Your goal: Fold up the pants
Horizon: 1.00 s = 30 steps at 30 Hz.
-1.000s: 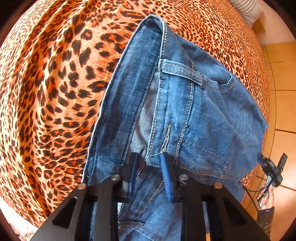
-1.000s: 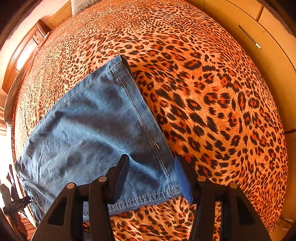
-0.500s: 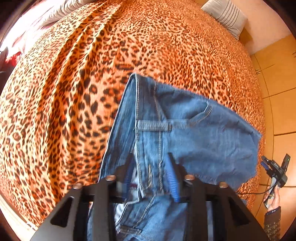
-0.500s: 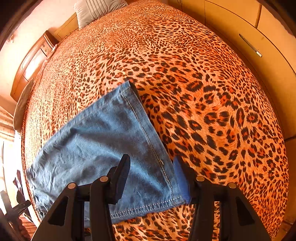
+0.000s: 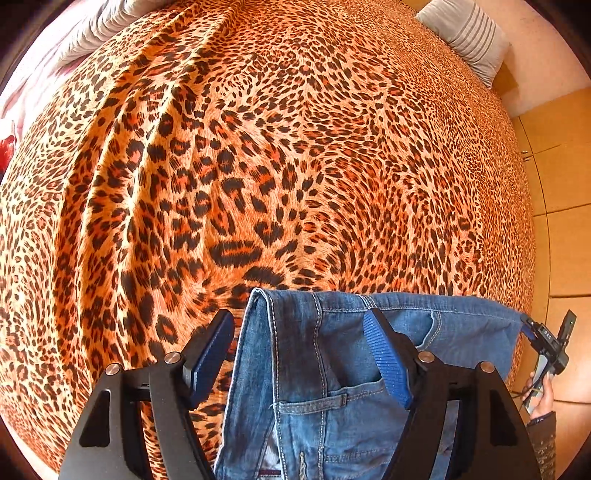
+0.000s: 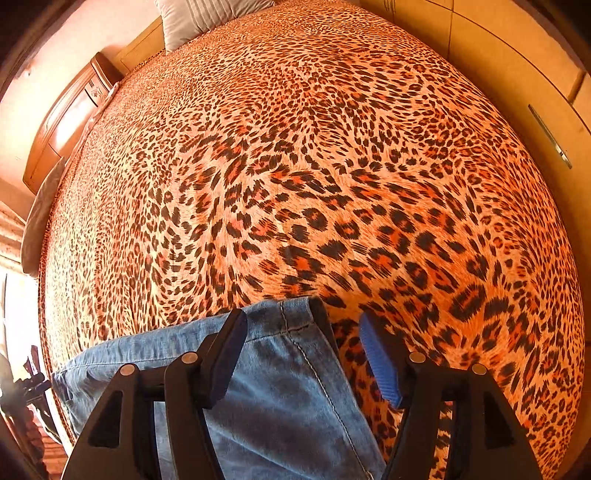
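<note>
The folded blue jeans lie flat on the leopard-print bedspread; only their waistband end shows, at the bottom of the left wrist view. My left gripper hovers over that end. Its jaws are opening wide, and the pads stand clear of the denim on either side. In the right wrist view the leg end of the jeans lies under my right gripper. Those jaws are opening too, with the denim's edge below the gap and no pad touching it. The rest of the jeans is hidden behind both grippers.
The bedspread stretches far ahead of both grippers. A striped grey pillow lies at the head of the bed, near a wooden headboard. Wardrobe doors stand to the right. A hand holds the other gripper at the bed's edge.
My left gripper let go of the waistband, opened wide and drew back, so the jeans slid to the bottom of its view. My right gripper widened and drew back likewise.
</note>
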Available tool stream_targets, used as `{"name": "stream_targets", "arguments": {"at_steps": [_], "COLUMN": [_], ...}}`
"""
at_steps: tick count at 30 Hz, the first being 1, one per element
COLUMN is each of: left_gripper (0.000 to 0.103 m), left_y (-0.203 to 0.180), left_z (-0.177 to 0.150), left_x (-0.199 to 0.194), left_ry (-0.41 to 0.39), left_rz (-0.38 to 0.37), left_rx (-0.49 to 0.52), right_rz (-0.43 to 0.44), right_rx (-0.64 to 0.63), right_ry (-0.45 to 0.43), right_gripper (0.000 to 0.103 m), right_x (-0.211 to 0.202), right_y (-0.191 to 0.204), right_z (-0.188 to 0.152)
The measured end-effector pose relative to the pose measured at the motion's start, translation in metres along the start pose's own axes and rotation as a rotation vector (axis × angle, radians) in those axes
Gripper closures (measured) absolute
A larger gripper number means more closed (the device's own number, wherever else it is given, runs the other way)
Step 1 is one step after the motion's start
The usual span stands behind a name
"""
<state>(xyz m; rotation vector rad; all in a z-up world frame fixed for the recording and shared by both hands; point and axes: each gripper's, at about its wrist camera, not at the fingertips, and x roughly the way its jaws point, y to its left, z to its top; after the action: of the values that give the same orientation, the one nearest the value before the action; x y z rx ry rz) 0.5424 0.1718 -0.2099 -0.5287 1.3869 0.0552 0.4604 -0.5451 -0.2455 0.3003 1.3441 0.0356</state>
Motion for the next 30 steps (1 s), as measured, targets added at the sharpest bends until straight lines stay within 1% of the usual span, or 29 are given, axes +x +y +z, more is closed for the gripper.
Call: {"name": "stream_targets", "arguments": {"at_steps": [2,5,6,7,8,9,10,11,12,13,14,15,16,18,19,21,26,30], "left_gripper": [0.030,0.030,0.030,0.027,0.022,0.023,0.032,0.053,0.068,0.079,0.091,0.095,0.095,0.100,0.101,0.101,0.101,0.101], "left_y": [0.000,-0.002,-0.005,-0.009,-0.014,-0.018,-0.022,-0.026,-0.031,-0.034,-0.036,-0.038,-0.042,-0.054,-0.060,-0.068,-0.077,-0.079], "left_z": [0.006,0.010,0.011,0.011,0.011,0.011,0.011,0.010,0.009,0.008,0.007,0.005,0.003,-0.004,-0.008,-0.014,-0.040,-0.085], "left_x": [0.015,0.041,0.051,0.054,0.056,0.058,0.059,0.061,0.063,0.063,0.061,0.058,0.055,0.044,0.039,0.029,-0.006,-0.048], "left_ry": [0.032,0.105,0.123,0.114,0.105,0.101,0.099,0.104,0.117,0.124,0.120,0.116,0.100,0.047,0.020,-0.022,-0.147,-0.242], "left_rz": [-0.006,-0.038,-0.035,-0.018,-0.014,-0.011,0.005,0.033,0.068,0.097,0.093,0.083,0.097,0.136,0.156,0.171,0.179,0.174], "left_rx": [-0.007,-0.018,-0.012,0.008,0.025,0.033,0.043,0.066,0.093,0.112,0.127,0.134,0.141,0.187,0.209,0.221,0.214,0.213], "right_rz": [-0.001,-0.006,-0.008,-0.010,-0.022,-0.042,-0.060,-0.089,-0.121,-0.134,-0.116,-0.105,-0.101,-0.090,-0.077,-0.054,-0.014,0.012], "right_rx": [-0.006,-0.026,-0.036,-0.048,-0.064,-0.083,-0.106,-0.134,-0.166,-0.184,-0.179,-0.165,-0.161,-0.160,-0.154,-0.144,-0.147,-0.139], "right_ry": [0.016,0.025,0.029,0.031,0.036,0.045,0.050,0.048,0.039,0.033,0.032,0.027,0.012,-0.026,-0.044,-0.082,-0.180,-0.247], "right_gripper": [0.038,0.038,0.035,0.035,0.035,0.035,0.035,0.038,0.050,0.071,0.079,0.083,0.084,0.085,0.085,0.085,0.085,0.085], "right_x": [0.007,0.012,0.013,0.019,0.020,0.023,0.025,0.026,0.026,0.025,0.023,0.020,0.014,0.000,-0.008,-0.026,-0.074,-0.110], "right_y": [0.004,0.013,0.016,0.018,0.021,0.025,0.029,0.034,0.039,0.043,0.044,0.045,0.046,0.048,0.048,0.046,0.043,0.034], "right_z": [0.004,0.006,0.007,0.012,0.013,0.013,0.013,0.012,0.011,0.011,0.011,0.011,0.010,0.006,0.005,-0.002,-0.018,-0.039]}}
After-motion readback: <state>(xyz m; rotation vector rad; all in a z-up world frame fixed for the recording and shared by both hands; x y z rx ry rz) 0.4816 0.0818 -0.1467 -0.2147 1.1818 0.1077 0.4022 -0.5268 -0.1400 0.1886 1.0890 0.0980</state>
